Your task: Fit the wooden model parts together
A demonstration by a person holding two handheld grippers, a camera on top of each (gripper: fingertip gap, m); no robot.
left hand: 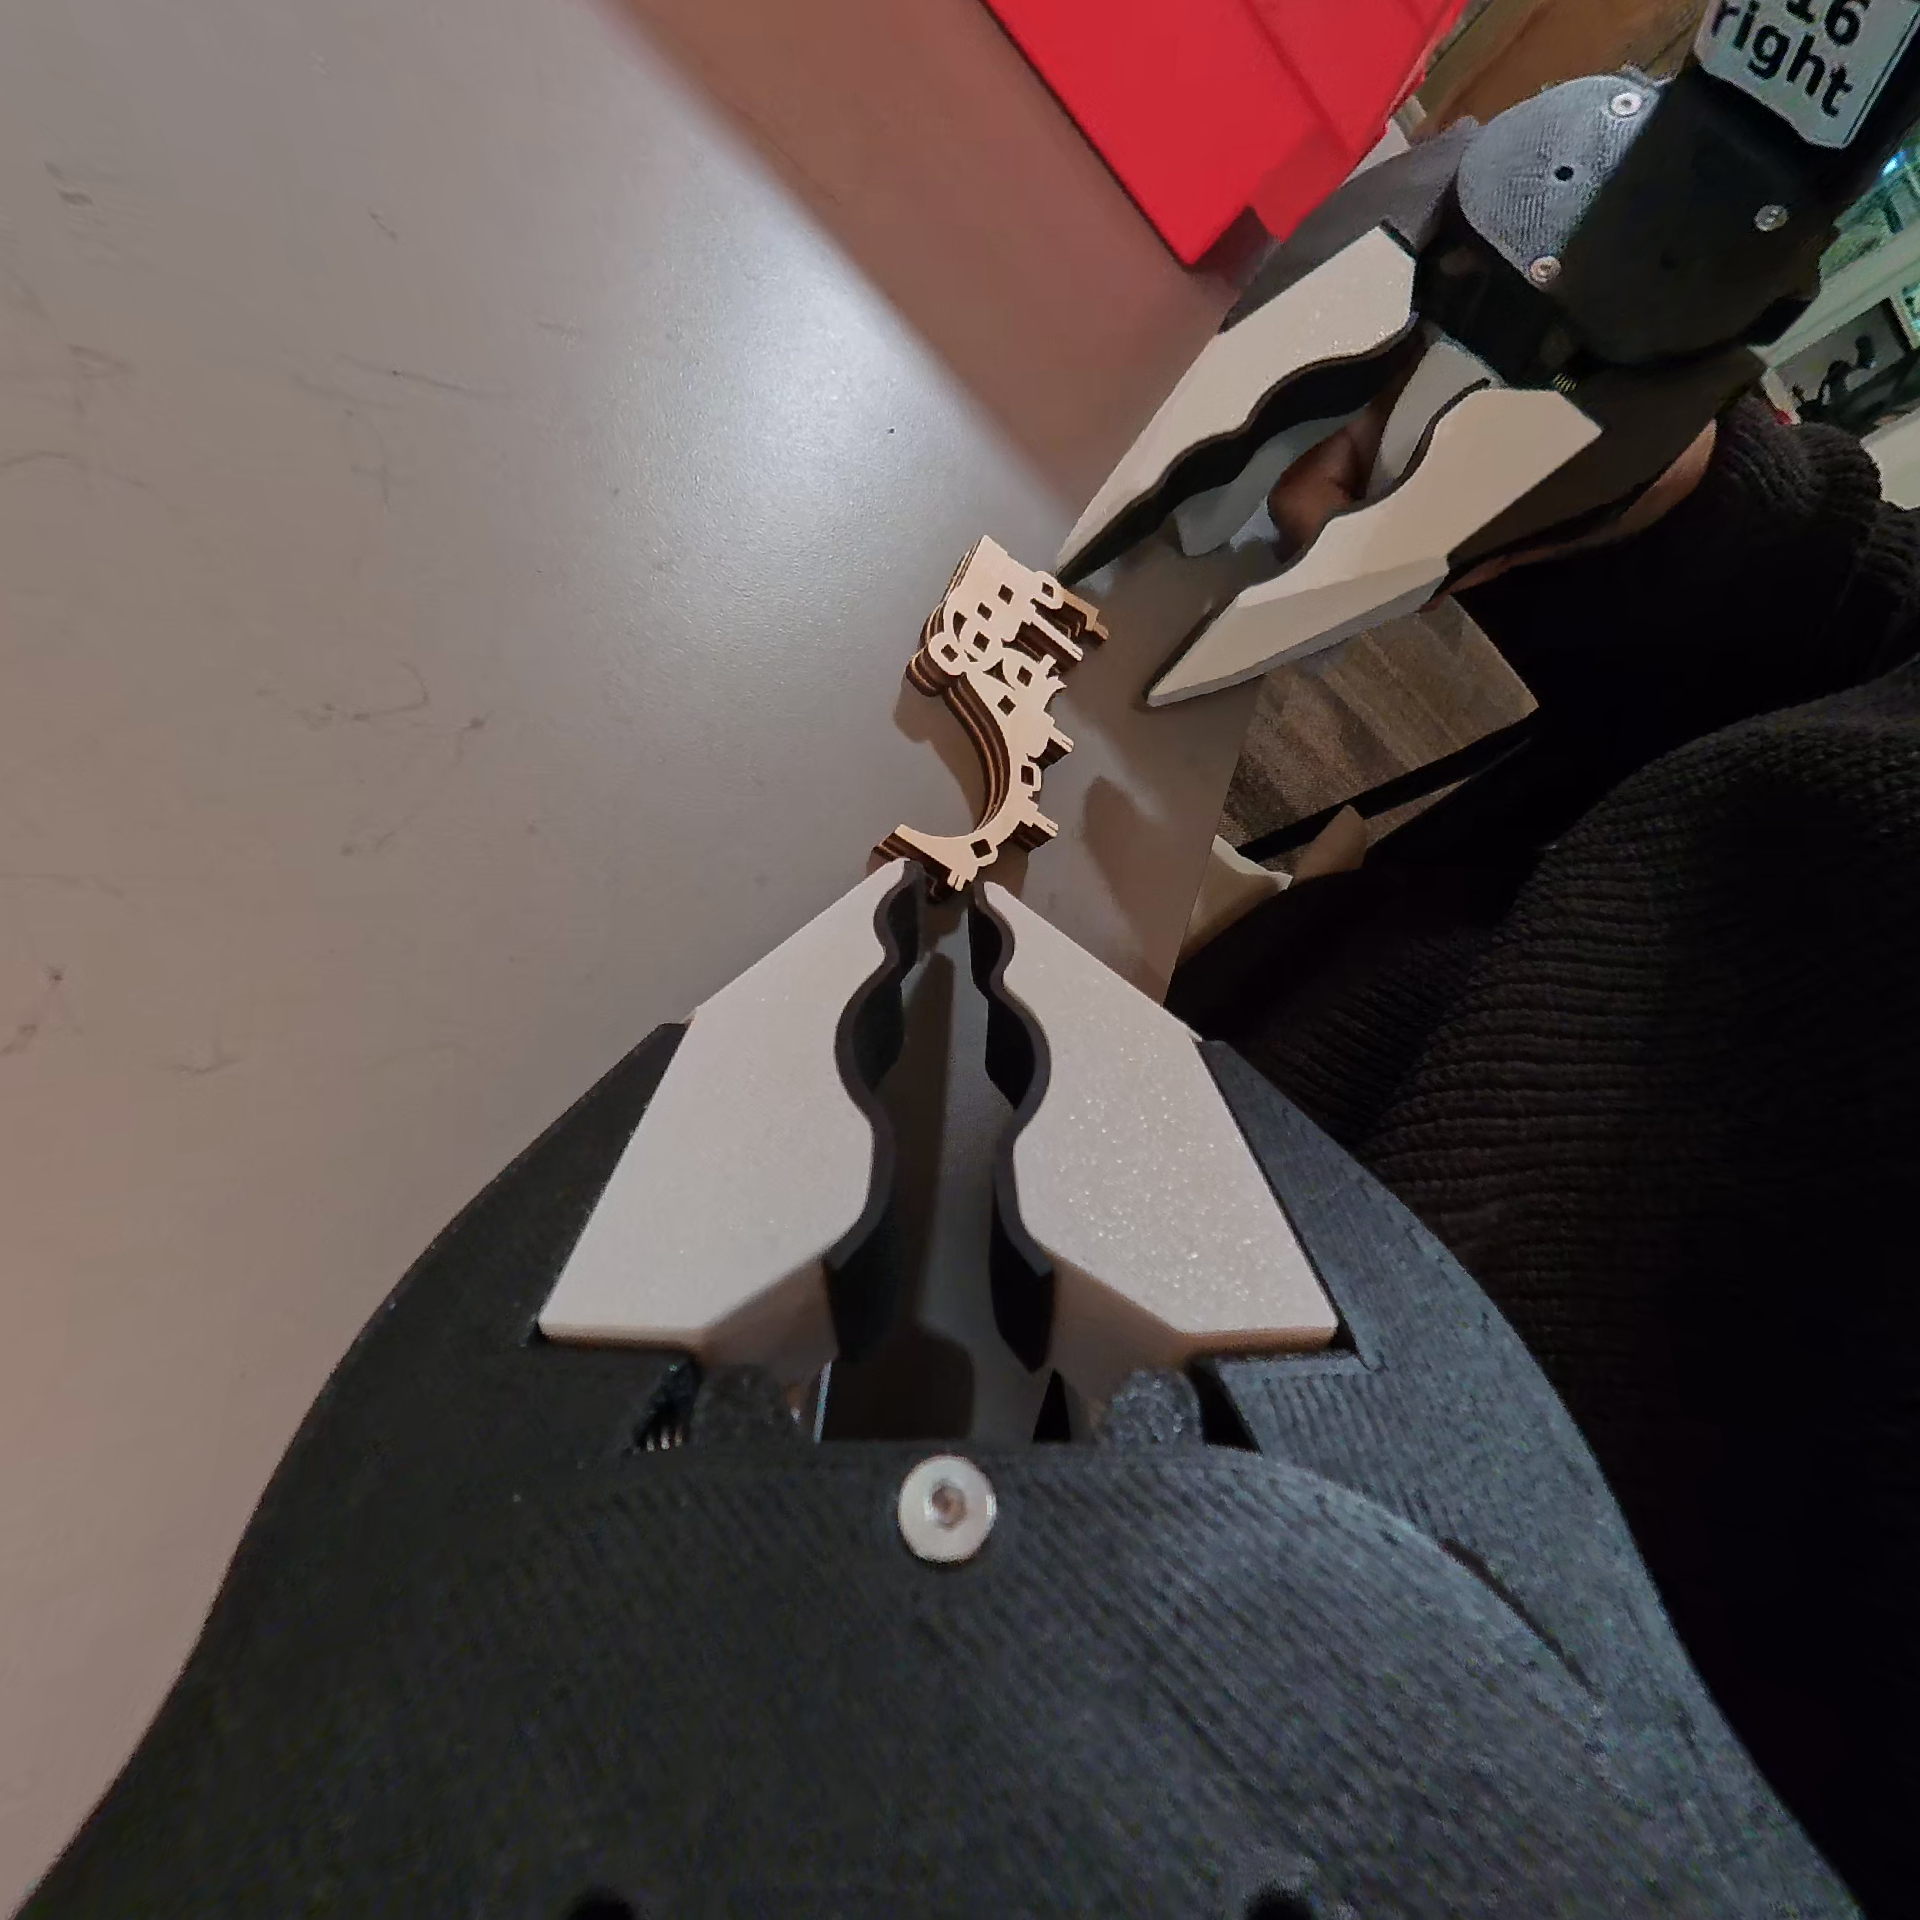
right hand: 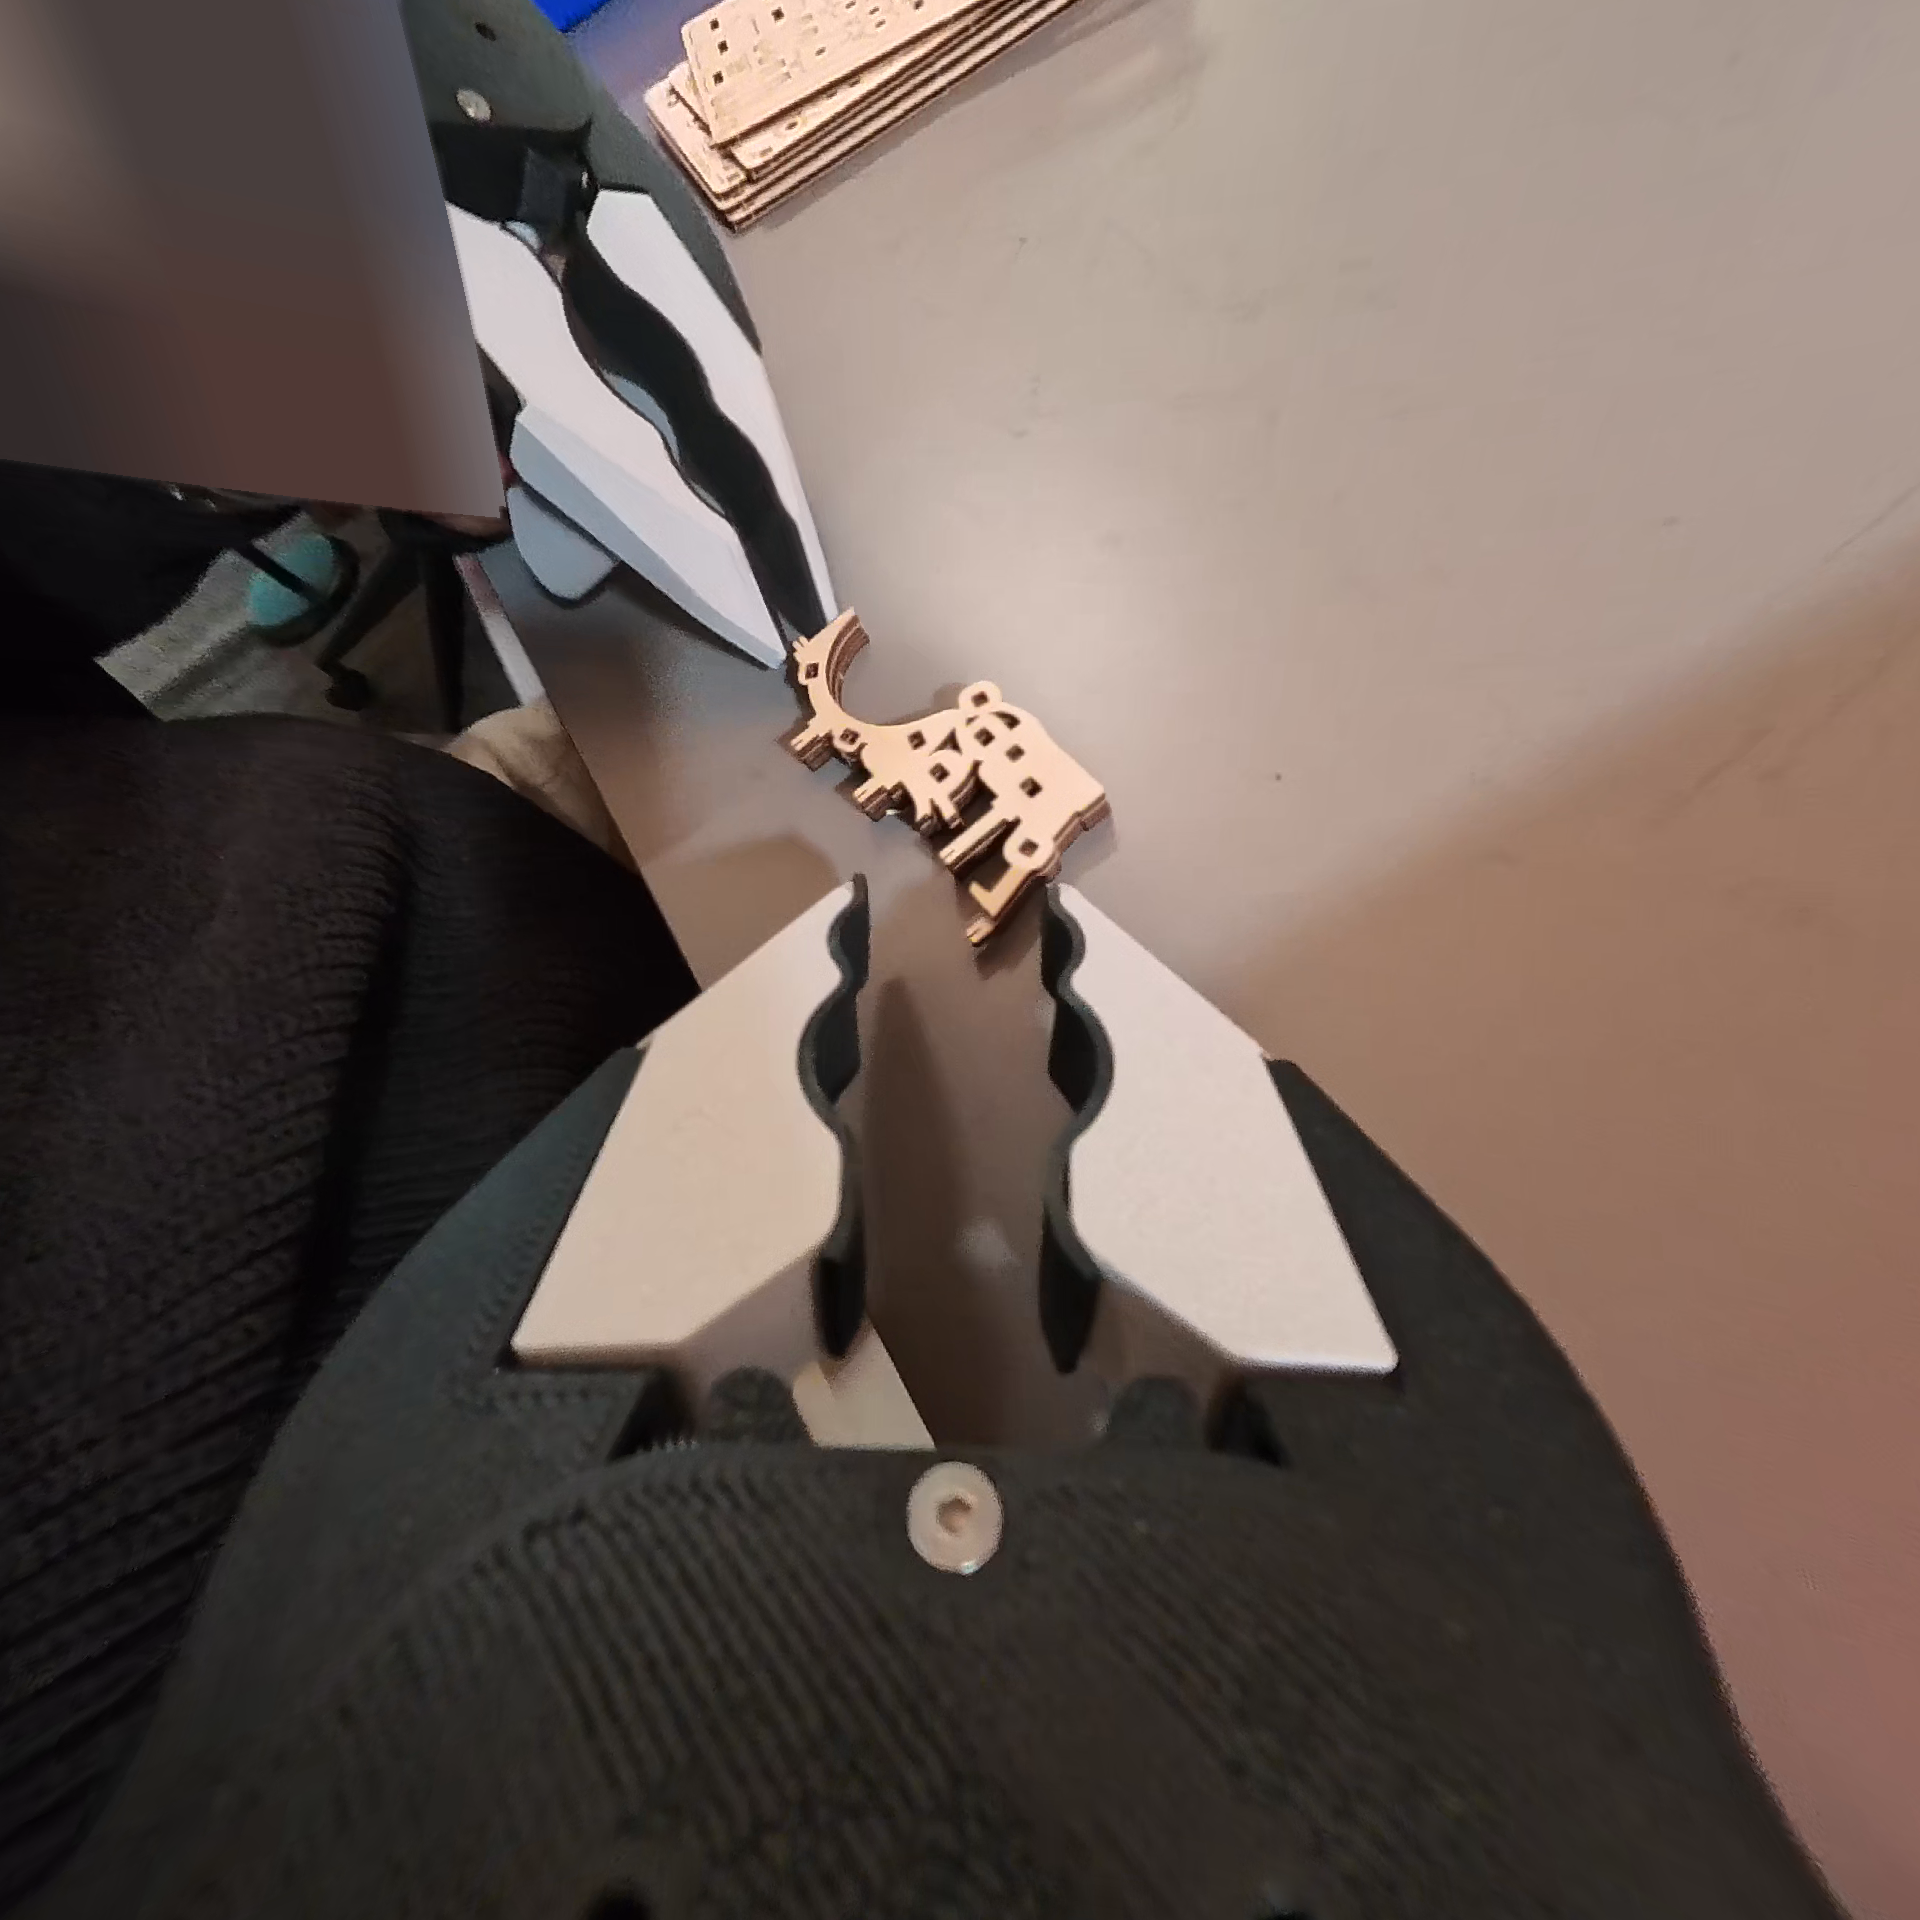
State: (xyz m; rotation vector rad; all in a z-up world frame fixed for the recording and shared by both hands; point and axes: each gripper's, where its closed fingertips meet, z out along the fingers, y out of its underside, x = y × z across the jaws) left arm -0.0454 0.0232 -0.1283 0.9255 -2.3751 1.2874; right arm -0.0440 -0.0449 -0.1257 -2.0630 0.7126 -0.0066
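Left wrist view: one stack of wooden model parts [left hand: 992,717], flat pale laser-cut pieces with dark burnt edges and small square holes, lies on the grey table [left hand: 416,520] near its front edge. The exact number of layers cannot be counted. The left gripper [left hand: 943,885] has its two fingertips drawn in narrow around the curved tail end of the stack, which sits in the small gap; whether the pads actually press it I cannot tell. The right gripper [left hand: 1107,634] shows farther off, jaws parted wide, one tip just beside the stack's blocky end. One red box [left hand: 1226,94] stands at the far table edge. A dark knit sleeve [left hand: 1610,1039] fills the right side.

Right wrist view: same single stack [right hand: 951,774], between the two grippers. Right gripper [right hand: 951,894] parted wide, holding nothing; one tip touches or nearly touches the stack's near end. Left gripper [right hand: 805,634] meets the far curved end. One second pile, wooden sheets [right hand: 831,94], lies well apart at the top.
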